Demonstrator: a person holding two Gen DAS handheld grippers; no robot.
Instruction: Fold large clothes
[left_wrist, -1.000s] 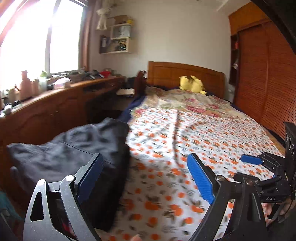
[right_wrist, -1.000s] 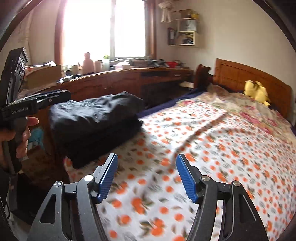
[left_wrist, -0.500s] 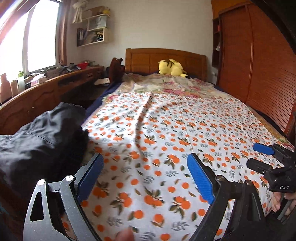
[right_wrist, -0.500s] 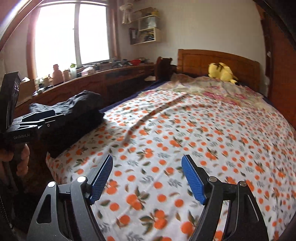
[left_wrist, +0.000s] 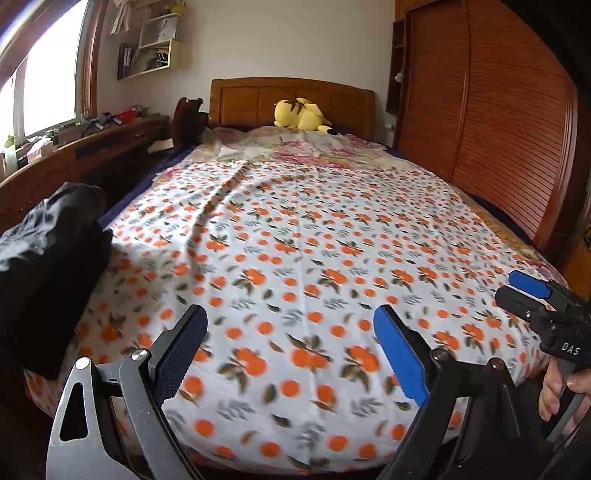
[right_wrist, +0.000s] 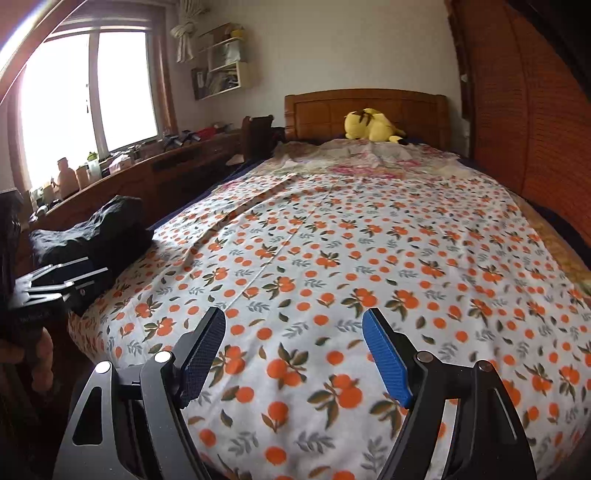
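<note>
Both grippers hover above the foot of the bed (right_wrist: 369, 229), which is covered by an orange-print sheet. The left gripper (left_wrist: 291, 354) has its fingers apart and holds nothing. The right gripper (right_wrist: 295, 354) likewise has its fingers apart and empty.

The task item, a pile of dark clothes (left_wrist: 48, 258), lies at the bed's left edge, well to the left of the left gripper's fingers and ahead of them. From the right wrist view the pile (right_wrist: 99, 229) sits far left, beyond the left gripper body.

Probable hazards from this position:

- The pile rests close to the mattress edge. A pull directed outward could drag it off the bed onto the floor.
- The garment is bunched. A grasp taken on a loose fold, not on a hem or shoulder, would likely lift several layers and prevent a flat spread.
- The sheet shows ridges near the pile. Fingers closing low could pinch the sheet with the garment.
</note>
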